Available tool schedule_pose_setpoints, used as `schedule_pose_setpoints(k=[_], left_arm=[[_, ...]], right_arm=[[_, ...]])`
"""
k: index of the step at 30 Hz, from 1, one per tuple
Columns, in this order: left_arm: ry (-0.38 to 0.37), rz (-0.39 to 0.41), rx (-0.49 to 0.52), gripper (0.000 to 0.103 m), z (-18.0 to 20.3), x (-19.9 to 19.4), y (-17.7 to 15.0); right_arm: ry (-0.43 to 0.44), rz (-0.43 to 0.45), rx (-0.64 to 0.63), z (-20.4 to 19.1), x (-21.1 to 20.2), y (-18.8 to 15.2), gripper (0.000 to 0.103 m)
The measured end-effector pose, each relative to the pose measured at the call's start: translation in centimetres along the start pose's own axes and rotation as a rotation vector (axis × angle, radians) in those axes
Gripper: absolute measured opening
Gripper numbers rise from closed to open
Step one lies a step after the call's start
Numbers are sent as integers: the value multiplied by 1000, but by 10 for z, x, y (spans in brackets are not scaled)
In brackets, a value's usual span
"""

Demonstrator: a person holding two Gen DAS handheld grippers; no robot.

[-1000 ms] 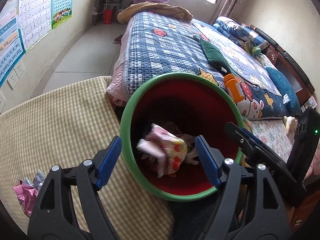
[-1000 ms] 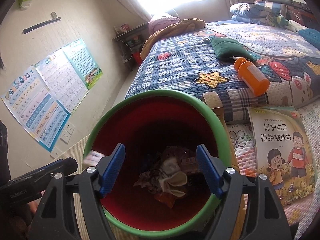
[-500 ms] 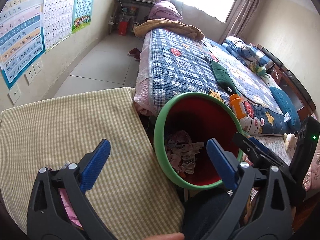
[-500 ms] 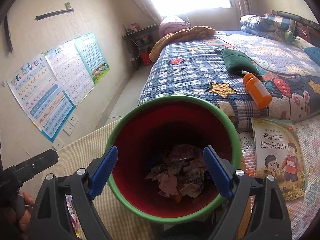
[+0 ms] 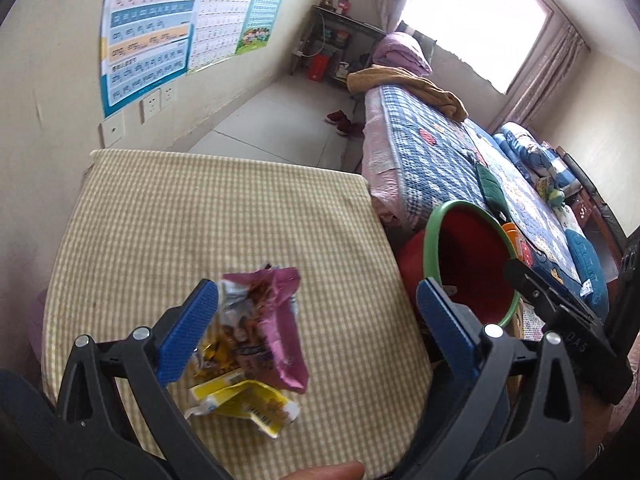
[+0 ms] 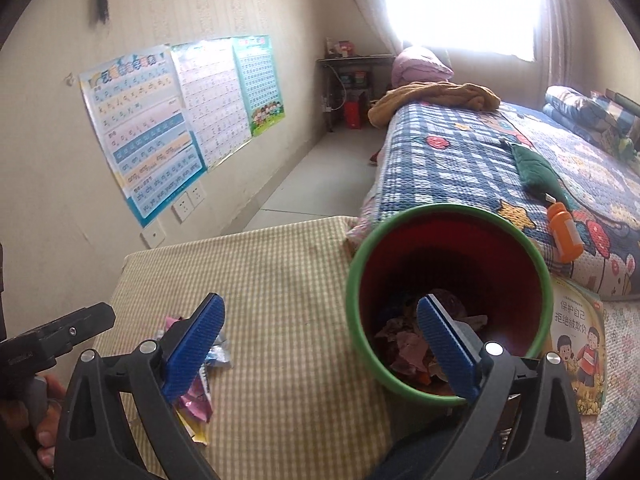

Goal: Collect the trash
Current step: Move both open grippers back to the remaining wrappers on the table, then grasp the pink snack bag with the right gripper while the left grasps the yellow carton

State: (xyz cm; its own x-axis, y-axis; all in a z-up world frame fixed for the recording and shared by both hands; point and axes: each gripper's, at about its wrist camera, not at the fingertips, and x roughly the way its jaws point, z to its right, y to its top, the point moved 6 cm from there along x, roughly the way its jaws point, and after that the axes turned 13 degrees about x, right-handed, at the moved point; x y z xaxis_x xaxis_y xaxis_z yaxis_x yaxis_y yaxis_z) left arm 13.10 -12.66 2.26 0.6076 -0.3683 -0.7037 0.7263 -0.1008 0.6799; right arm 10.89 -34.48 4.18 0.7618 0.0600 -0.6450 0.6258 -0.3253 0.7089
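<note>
A red bin with a green rim (image 5: 468, 264) (image 6: 444, 304) stands past the right edge of a checked tan cushion (image 5: 224, 216) (image 6: 280, 280); crumpled wrappers (image 6: 408, 348) lie in its bottom. A pink snack wrapper (image 5: 272, 320) and a yellow wrapper (image 5: 244, 404) lie together on the cushion's near part; they also show in the right wrist view (image 6: 196, 396). My left gripper (image 5: 316, 328) is open and empty above the cushion, its left finger beside the wrappers. My right gripper (image 6: 320, 348) is open and empty, straddling the bin's left rim.
A bed with a blue checked quilt (image 6: 460, 168) lies behind the bin, with an orange bottle (image 6: 564, 236) and a green cloth (image 6: 536, 168) on it. A children's book (image 6: 576, 344) lies right of the bin. Posters (image 6: 160, 128) hang on the left wall.
Both grippers swung left, away from over the bin toward the cushion. A wrapper seen falling from the left gripper one second ago lies in the bin. The pink and yellow wrappers came into view.
</note>
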Motion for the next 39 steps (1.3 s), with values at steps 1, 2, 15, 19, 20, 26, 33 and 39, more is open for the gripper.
schedule_pose_setpoints(k=[1, 2, 15, 19, 20, 26, 33, 39], left_arm=[[8, 0, -13, 97, -9, -5, -7], [19, 1, -25, 97, -17, -10, -13], [45, -43, -169, 97, -90, -32, -79], [6, -86, -140, 97, -85, -24, -93], [6, -91, -135, 97, -83, -22, -96], [-35, -147, -107, 97, -76, -7, -108], [-88, -240, -98, 97, -64, 23, -130], [-77, -274, -101, 91, -64, 41, -138]], right_arm=[[7, -5, -23, -9, 0, -3, 94], [16, -12, -47, -20, 0, -8, 95], [76, -152, -182, -85, 15, -63, 95], [75, -193, -195, -94, 24, -76, 95], [72, -199, -199, -96, 26, -80, 95], [61, -229, -203, -100, 36, -88, 95], [56, -274, -212, -105, 50, -100, 95], [53, -316, -228, -112, 66, -112, 95]])
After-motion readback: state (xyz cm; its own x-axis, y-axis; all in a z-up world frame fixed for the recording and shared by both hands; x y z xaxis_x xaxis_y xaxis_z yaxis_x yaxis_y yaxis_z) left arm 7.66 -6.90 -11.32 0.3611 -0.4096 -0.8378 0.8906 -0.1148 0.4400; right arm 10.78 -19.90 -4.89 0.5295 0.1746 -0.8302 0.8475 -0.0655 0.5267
